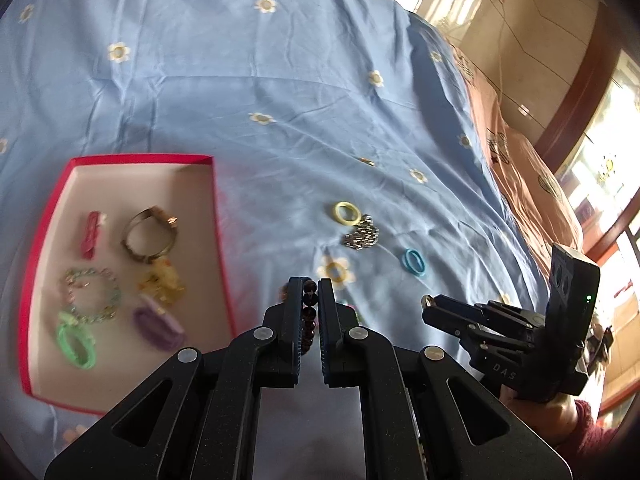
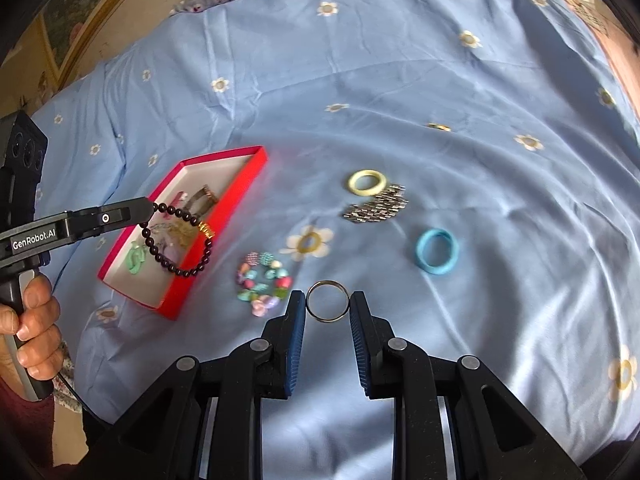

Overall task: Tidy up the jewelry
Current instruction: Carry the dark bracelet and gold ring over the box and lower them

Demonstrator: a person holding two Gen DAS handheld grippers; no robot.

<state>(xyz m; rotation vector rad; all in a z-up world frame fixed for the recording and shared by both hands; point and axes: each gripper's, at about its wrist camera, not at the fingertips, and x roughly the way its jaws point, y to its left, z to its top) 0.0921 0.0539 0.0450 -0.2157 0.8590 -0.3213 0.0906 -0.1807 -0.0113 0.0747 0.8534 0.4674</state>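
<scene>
Dark, glossy round beads strung in a loop with one gold spacer: beaded bracelet [image 2: 180, 240], pinched in the closed left gripper [image 1: 311, 292], hanging above the red box [image 2: 224, 240].

Silver metal ring [image 2: 328, 301], plain band, clamped upright between the pads of the right gripper [image 2: 327, 300], above the bedsheet [image 2: 400, 80].

Red box, white-lined, on the blue flowered bedsheet. Contents blurred: a bronze-toned bangle [image 1: 150, 236], a green hair tie [image 1: 76, 344], a purple piece, possibly a hair tie [image 1: 158, 328], and a chain bracelet [image 1: 92, 296].

Loose on the sheet, right of the box: a multicoloured bead bracelet [image 2: 264, 284], pale yellow ring [image 2: 367, 183] touching a silver link chain [image 2: 376, 208], and a blue hair tie [image 2: 437, 251] lying apart.
</scene>
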